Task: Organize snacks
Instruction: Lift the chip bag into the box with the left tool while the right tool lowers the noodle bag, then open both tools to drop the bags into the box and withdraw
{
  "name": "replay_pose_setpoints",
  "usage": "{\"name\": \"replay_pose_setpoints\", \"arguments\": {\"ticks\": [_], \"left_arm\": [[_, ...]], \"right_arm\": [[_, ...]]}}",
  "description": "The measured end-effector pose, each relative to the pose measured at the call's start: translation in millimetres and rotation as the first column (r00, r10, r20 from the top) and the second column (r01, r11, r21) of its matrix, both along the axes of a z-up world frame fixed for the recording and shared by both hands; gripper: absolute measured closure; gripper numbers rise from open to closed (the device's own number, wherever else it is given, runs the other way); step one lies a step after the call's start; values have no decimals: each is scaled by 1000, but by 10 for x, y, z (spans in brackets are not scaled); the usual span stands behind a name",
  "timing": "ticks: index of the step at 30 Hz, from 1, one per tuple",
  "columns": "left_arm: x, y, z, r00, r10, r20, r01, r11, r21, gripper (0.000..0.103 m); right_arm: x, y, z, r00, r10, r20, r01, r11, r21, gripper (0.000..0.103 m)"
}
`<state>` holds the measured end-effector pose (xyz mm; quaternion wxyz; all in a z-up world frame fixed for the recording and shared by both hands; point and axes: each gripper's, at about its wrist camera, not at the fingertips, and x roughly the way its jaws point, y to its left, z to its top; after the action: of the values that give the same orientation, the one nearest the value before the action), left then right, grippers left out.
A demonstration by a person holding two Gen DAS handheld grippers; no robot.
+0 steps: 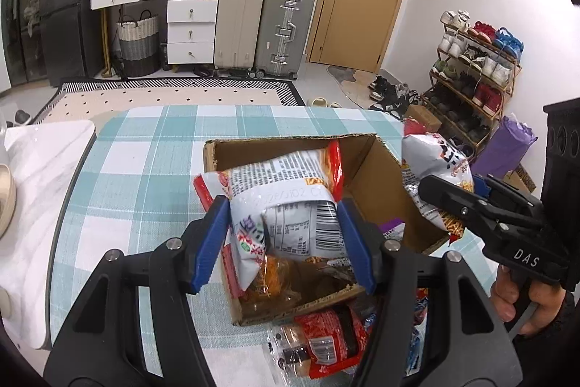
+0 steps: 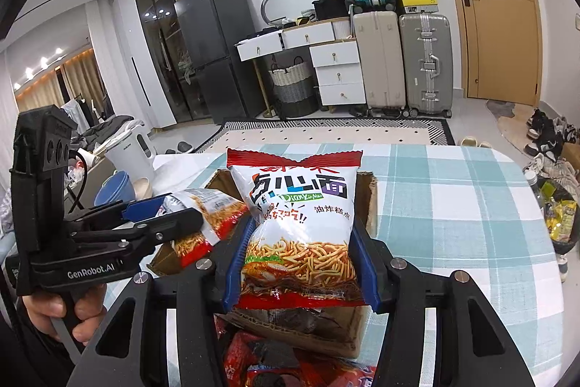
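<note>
Two handheld grippers hover over an open cardboard box [image 1: 366,165] on a checked bench [image 1: 145,169]. The left gripper [image 1: 284,234] pinches a white snack bag [image 1: 290,202], back side showing, its long axis running away from the camera above the box. The right gripper [image 2: 302,260] pinches a second noodle-snack bag [image 2: 297,216], upright, front outward, hiding most of the box. Red packets [image 1: 326,340] in front of the box are partly cut off.

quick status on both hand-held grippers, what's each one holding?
Left hand-held gripper: closed on a snack bag above the cardboard box.
Right hand-held gripper: closed on a noodle snack bag.
</note>
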<state>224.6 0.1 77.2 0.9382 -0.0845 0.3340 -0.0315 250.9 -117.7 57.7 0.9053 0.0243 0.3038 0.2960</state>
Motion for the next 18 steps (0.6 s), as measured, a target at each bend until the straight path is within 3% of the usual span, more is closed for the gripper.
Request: {"name": "replay_pose_setpoints", "arguments": {"ticks": [18], "left_arm": [[191,-101,-99,1000,-5,-18,6,999,37,49]], "right_arm": [[110,136,-181,999,7,-37,-8,999,-34,49]]}}
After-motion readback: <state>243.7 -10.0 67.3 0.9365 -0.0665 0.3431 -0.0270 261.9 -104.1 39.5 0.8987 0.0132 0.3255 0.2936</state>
